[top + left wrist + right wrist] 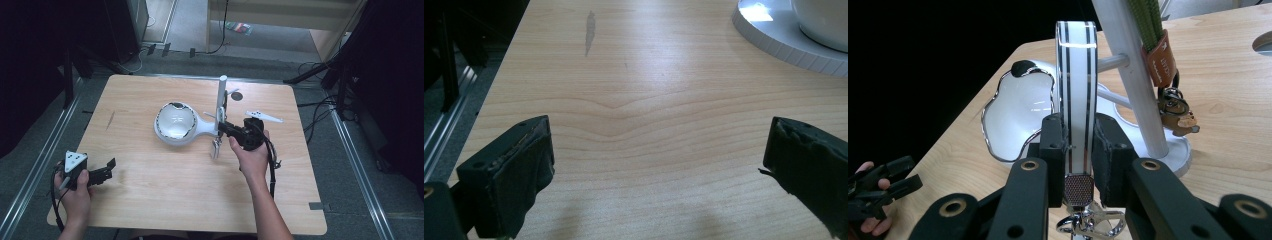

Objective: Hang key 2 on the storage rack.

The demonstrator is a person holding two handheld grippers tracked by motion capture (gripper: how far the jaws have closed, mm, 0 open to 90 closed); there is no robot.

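Clamping a white black-striped strap [1076,90] at frame centre beside the stand's pole [1135,75], the right gripper [1079,145] seems mid-hanging, unfinished; the left gripper [659,165] waits wide open over bare desk [649,100].

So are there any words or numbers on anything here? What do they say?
Brown leather tag hanging on the silver stand post: it bears small stamped letters, but they are too blurred to read.
White strap with black stripes, held between the right gripper's fingers: no words on it.
White dish, wooden table and left gripper: no words or numbers to be seen.
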